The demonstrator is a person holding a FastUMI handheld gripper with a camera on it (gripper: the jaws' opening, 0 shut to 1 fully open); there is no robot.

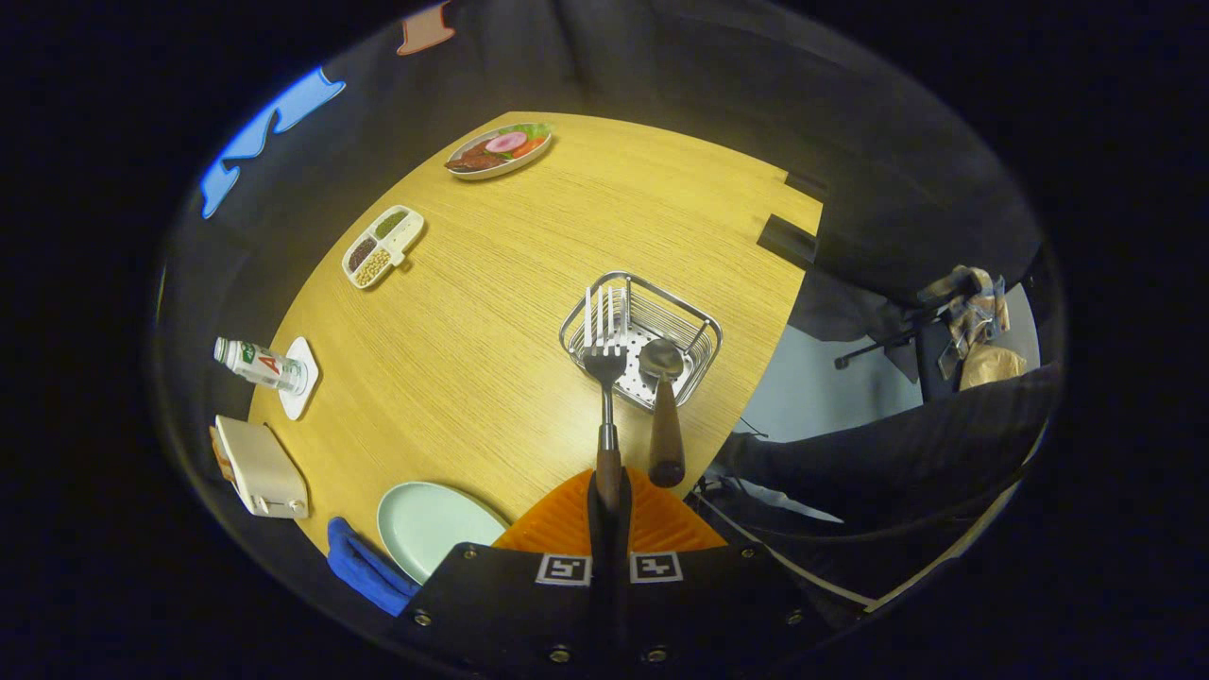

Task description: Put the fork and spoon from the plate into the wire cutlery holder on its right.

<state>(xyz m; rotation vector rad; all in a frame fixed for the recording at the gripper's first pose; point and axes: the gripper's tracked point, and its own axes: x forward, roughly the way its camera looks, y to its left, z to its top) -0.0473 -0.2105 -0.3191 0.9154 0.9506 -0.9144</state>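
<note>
The fork is gripped by its wooden handle between the clenched jaws of the gripper, its tines held out over the near edge of the wire cutlery holder on the counter. The spoon is seen just beside the fork, bowl propped in the holder and handle sticking out toward the fingers. The pale green plate is left beside the fingers, well apart from the holder.
</note>
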